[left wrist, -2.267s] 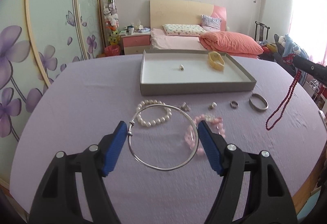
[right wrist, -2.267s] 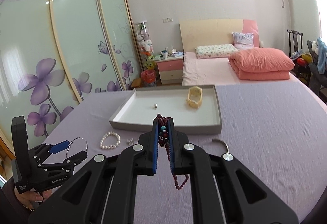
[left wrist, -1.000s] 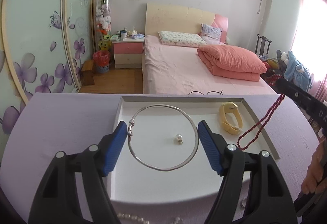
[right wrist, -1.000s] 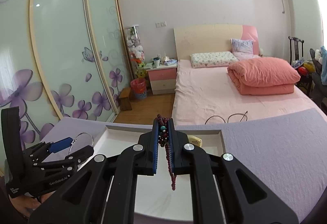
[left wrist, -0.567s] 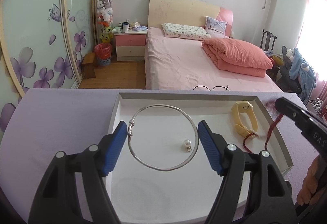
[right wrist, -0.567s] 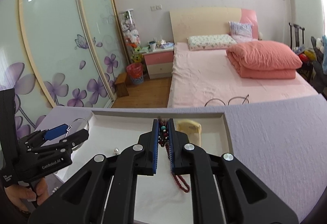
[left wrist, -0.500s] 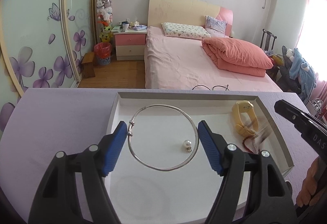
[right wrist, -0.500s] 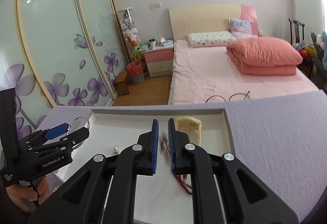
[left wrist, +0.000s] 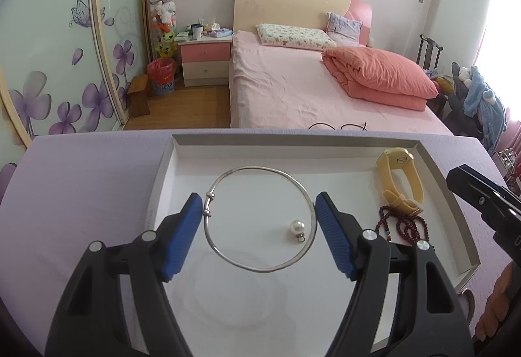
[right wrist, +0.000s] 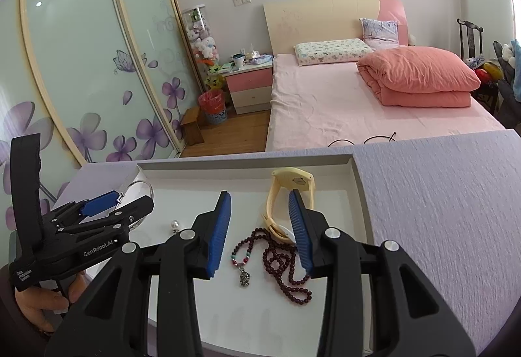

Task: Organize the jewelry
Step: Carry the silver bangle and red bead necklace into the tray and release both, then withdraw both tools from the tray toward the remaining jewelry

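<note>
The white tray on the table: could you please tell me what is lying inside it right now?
Inside the white tray lie a yellow watch, a dark red bead necklace and a pearl pendant. The gripper bodies cover the tray's near part, so anything there cannot be seen.

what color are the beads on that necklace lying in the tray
Dark red, with a few turquoise beads near the pendant: the bead necklace in the tray shows best in the right wrist view.

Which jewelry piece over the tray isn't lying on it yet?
The silver bangle, clamped in the left gripper; red bead necklace, yellow watch and pearl lie on the tray.
</note>
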A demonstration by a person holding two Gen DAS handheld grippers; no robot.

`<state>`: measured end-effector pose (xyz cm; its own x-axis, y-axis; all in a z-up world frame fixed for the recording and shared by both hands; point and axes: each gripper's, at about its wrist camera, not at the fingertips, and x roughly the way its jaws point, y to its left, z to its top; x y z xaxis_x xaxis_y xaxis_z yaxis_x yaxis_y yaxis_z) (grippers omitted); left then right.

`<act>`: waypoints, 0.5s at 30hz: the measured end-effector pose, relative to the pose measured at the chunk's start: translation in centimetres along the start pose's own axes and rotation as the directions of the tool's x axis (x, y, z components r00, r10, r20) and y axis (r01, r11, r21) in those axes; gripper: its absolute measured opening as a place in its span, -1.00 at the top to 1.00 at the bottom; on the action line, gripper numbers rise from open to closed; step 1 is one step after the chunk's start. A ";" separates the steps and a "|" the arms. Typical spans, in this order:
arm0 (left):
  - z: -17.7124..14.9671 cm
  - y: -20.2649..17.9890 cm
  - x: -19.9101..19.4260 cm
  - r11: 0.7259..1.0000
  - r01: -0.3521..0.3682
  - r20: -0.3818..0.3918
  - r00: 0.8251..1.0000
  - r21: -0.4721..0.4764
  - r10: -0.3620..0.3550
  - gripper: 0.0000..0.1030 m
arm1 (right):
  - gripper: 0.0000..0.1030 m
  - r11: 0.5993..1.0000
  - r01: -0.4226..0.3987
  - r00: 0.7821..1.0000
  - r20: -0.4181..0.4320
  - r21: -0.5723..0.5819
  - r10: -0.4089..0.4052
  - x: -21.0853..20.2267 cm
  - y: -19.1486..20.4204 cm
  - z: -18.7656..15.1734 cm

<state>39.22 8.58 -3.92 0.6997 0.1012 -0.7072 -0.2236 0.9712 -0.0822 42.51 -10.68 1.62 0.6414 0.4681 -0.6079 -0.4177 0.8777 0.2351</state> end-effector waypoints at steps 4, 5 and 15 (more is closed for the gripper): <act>-0.1 0.3 0.1 1.000 -0.001 0.003 1.000 -0.014 0.001 -0.47 | 0.25 1.000 0.004 1.000 -0.003 0.008 -0.004 0.0 -0.5 -0.2; 0.0 0.5 -0.1 1.000 -0.008 0.010 1.000 -0.016 0.009 -0.57 | 0.25 1.000 0.004 1.000 -0.002 0.010 -0.004 -0.1 -0.7 -0.2; -0.6 2.1 -3.4 0.999 -0.028 0.062 0.998 -0.035 0.030 -0.66 | 0.25 1.000 0.006 1.000 0.018 0.016 -0.006 -2.4 -1.5 -0.6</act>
<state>35.99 10.19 -2.09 0.7334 0.1432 -0.6646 -0.2665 0.9599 -0.0873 41.17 -13.21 2.26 0.6556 0.4644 -0.5954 -0.4035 0.8820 0.2435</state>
